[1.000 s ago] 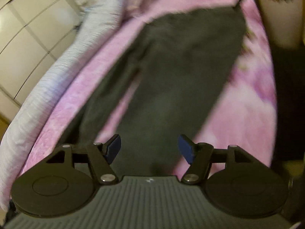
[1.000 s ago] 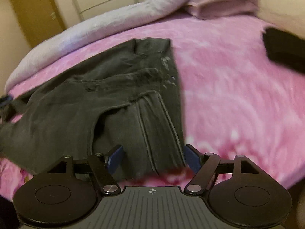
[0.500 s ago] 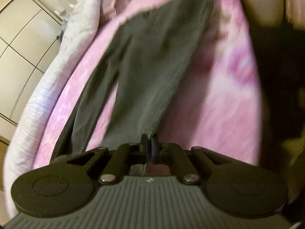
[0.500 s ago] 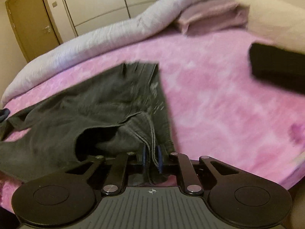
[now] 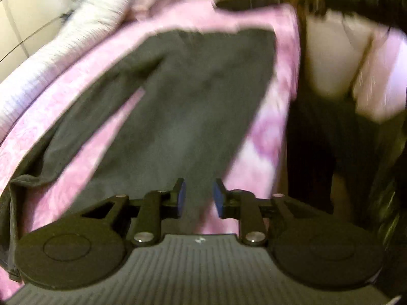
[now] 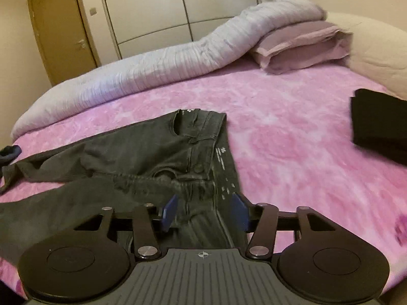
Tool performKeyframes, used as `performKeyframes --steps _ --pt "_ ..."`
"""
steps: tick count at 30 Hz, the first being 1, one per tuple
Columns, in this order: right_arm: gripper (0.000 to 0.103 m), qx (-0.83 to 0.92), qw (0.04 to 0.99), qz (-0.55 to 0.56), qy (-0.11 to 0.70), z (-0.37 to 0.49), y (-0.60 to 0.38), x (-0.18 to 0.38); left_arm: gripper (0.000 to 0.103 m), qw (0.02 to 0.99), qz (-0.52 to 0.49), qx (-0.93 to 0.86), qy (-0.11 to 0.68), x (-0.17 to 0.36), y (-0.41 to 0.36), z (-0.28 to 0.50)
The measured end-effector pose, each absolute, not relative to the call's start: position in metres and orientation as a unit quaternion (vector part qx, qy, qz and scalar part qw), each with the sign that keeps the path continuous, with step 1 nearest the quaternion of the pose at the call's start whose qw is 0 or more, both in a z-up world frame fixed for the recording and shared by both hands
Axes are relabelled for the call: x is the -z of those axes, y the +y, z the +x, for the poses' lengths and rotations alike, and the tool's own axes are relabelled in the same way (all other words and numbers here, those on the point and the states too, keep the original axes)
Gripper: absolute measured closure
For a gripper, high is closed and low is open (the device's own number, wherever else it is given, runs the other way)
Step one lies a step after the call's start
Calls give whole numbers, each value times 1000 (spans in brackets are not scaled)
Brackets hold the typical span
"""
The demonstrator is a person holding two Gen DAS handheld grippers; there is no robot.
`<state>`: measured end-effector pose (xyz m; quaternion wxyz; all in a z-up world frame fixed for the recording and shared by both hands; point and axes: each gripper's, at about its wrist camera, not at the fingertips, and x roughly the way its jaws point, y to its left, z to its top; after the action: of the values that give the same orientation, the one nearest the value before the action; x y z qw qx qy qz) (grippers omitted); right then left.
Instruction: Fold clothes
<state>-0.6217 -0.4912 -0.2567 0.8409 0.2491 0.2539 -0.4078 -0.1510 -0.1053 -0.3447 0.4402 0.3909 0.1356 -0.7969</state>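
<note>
**Both tongs parted over the jeans, nothing gripped**

Your left gripper (image 5: 197, 197) has its blue pads a narrow gap apart, straddling the hem end of one trouser leg without pinching it; that view is motion-blurred, so whether the cloth touches a pad cannot be told. Your right gripper (image 6: 204, 212) stands wider, its pads either side of the waistband just below the fly button, also holding nothing.

The dark grey jeans (image 6: 142, 157) lie front-up across the pink bedspread (image 6: 292, 132), waist toward the right, legs running left and split apart, the far leg wrinkled. A folded black garment (image 6: 379, 124) sits well apart at the far right; a rolled white duvet (image 6: 152, 68) and a mauve pillow (image 6: 300, 43) lie along the far side.

To fold well, take the near waistband corner and near hem squarely, both layers between the pads, before lifting. Carry both ends together toward the far leg so the seams line up. Keep the cloth taut between your hands, or the near leg is likely to sag and crease.
</note>
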Motion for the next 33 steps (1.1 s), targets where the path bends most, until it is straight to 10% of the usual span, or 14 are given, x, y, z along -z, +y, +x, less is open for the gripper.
performKeyframes --steps 9,11,14,25,27,29,33 --pt "51 345 821 271 366 -577 -565 320 71 505 400 753 134 354 -149 -144" --pt "83 341 822 267 371 -577 -561 325 71 507 406 748 139 365 -153 -142" --pt "103 353 830 243 357 -578 -546 309 71 509 414 740 146 380 -160 -139" --pt "103 361 840 249 321 -562 -574 282 63 510 422 735 145 392 -163 -137" --pt "93 356 828 259 347 -562 -571 296 58 516 424 729 147 395 -164 -136" --pt "62 346 817 281 366 -567 -567 309 58 518 430 722 158 400 -166 -133" --pt "52 347 804 299 378 -580 -551 324 56 517 428 719 179 414 -168 -127"
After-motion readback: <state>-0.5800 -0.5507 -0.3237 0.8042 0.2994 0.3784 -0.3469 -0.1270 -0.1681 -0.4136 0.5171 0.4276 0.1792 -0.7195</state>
